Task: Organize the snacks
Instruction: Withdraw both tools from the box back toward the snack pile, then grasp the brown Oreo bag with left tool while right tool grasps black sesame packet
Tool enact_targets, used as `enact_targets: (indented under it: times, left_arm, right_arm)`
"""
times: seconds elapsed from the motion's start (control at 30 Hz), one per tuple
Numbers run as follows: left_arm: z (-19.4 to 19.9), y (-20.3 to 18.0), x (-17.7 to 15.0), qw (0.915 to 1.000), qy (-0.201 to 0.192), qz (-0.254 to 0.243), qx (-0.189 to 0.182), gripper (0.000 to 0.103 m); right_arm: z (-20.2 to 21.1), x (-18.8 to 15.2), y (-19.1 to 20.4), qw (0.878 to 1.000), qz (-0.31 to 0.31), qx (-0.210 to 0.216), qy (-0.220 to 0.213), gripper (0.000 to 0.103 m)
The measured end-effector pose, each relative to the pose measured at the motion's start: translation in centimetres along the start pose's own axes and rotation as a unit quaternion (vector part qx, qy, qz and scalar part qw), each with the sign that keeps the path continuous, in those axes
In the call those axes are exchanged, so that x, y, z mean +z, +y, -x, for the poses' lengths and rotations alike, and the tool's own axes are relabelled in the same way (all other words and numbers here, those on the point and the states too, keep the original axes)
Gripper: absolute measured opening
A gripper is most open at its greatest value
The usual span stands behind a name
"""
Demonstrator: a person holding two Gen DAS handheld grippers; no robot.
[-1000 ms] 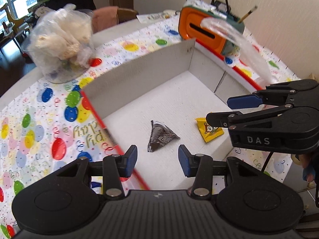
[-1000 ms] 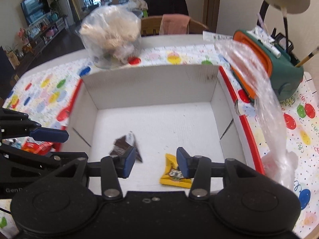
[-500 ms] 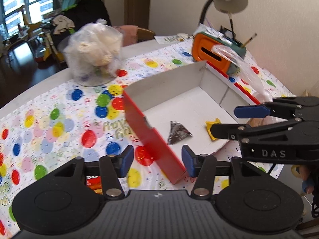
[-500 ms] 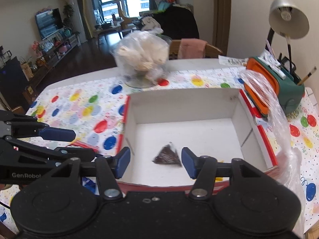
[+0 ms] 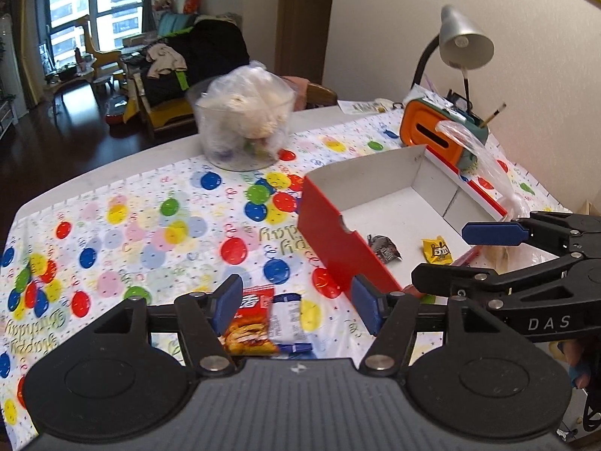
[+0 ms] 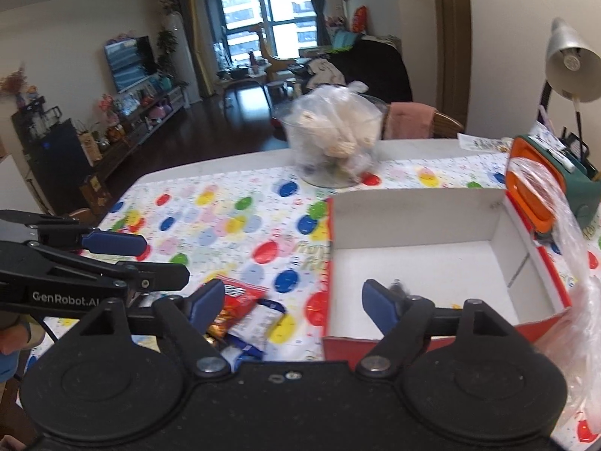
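A red-and-white cardboard box (image 5: 326,233) (image 6: 413,214) sits on the balloon tablecloth. Inside it lie a dark brown packet (image 5: 383,248) (image 6: 396,285) and a yellow packet (image 5: 436,251). A red snack packet (image 5: 249,323) (image 6: 233,304) and a blue-and-white packet (image 5: 285,319) (image 6: 259,319) lie on the cloth to the left of the box. My left gripper (image 5: 296,306) (image 6: 150,261) hovers above those two, jaws opening and empty. My right gripper (image 6: 293,302) (image 5: 450,257) hangs over the box's near wall, jaws opening and empty.
A clear bowl (image 5: 244,124) with a bag of pale snacks stands at the back of the table. An orange-and-green organizer (image 5: 432,131), a desk lamp (image 5: 465,41) and a loose clear plastic bag (image 6: 563,244) crowd the box's right side. A chair stands behind the table.
Both grippers have drawn back and up from inside the box, and their jaws have widened. The dark and yellow packets stay in the box. The packets on the cloth have come into view.
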State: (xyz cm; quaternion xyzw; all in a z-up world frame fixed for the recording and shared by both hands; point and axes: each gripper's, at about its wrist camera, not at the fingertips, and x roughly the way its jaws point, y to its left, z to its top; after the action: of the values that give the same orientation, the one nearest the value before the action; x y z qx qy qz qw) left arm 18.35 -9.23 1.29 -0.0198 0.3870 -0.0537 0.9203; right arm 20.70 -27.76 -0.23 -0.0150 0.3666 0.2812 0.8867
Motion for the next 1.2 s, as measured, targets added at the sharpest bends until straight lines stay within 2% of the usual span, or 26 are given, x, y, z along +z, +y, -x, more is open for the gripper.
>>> enact_targets:
  times: [0.17, 0.37, 0.53, 0.73, 1.07, 1.2]
  left_arm:
    - [1.9, 1.8, -1.5, 0.9997, -0.013, 0.013, 0.013, 0.072]
    - [3.6, 3.9, -3.6, 0.9988, -0.019, 0.024, 0.037, 0.072]
    - [4.8, 6.2, -5.4, 0.9967, -0.026, 0.054, 0.054, 0.08]
    - [5.6, 9.0, -7.7, 0.9921, -0.022, 0.095, 0.078, 0.081]
    - [5.9, 14.8, -12.1, 0.973, 0.004, 0.193, 0.126, 0.081]
    - [5.5, 16.5, -13.3, 0.9641, 0.017, 0.231, 0.129, 0.081]
  right_arm:
    - [0.1, -0.6, 1.9, 1.0, 0.006, 0.024, -0.006, 0.086]
    - [-0.5, -1.5, 4.1, 0.999, 0.017, 0.044, -0.005, 0.093]
    - [-1.1, -2.3, 5.4, 0.998, 0.013, 0.056, -0.004, 0.1]
    - [-2.2, -3.1, 6.7, 0.998, 0.005, 0.063, -0.002, 0.103]
    - [-5.9, -4.4, 7.8, 0.997, -0.006, 0.05, 0.061, 0.103]
    - [-7.6, -4.7, 7.7, 0.995, -0.028, 0.041, 0.088, 0.102]
